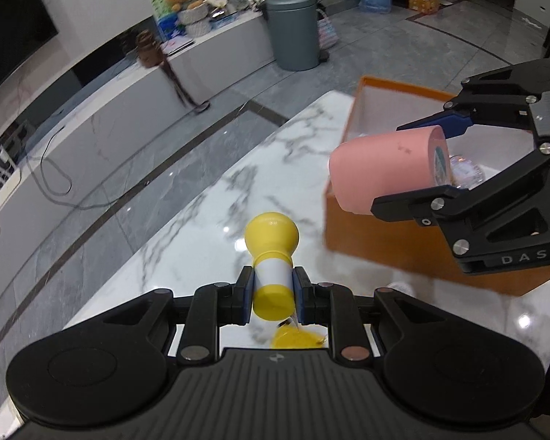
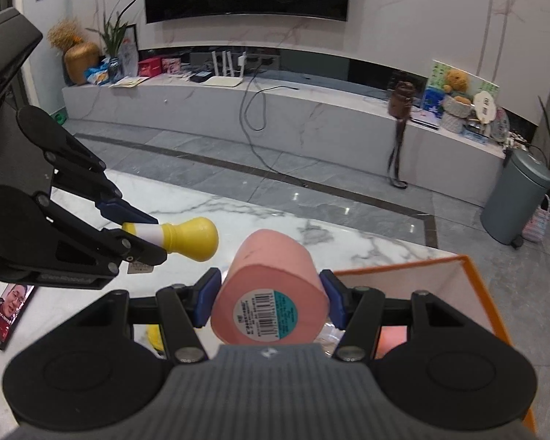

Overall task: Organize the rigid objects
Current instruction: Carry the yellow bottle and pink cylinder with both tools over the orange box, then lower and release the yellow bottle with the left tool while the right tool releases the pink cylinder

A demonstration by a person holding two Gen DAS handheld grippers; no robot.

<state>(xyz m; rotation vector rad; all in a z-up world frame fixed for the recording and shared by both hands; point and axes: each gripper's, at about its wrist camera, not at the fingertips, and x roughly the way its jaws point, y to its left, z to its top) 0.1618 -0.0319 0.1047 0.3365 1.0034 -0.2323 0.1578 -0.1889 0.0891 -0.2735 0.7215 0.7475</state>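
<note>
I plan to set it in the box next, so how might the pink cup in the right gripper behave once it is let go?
The pink cup lies on its side in the right gripper, so its round wall would probably let it roll. It keeps its shape under the pads, so it is likely stiff. Its smooth surface may be slippery.

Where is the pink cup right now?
The pink cup is clamped in the right gripper, lifted above the marble table at the orange box's near edge, right of the yellow bottle.

"DAS" on right claw (image 1: pixel 440 167) body; barcode sticker on pink cup (image 2: pixel 271 286) base, print unreadable.
</note>
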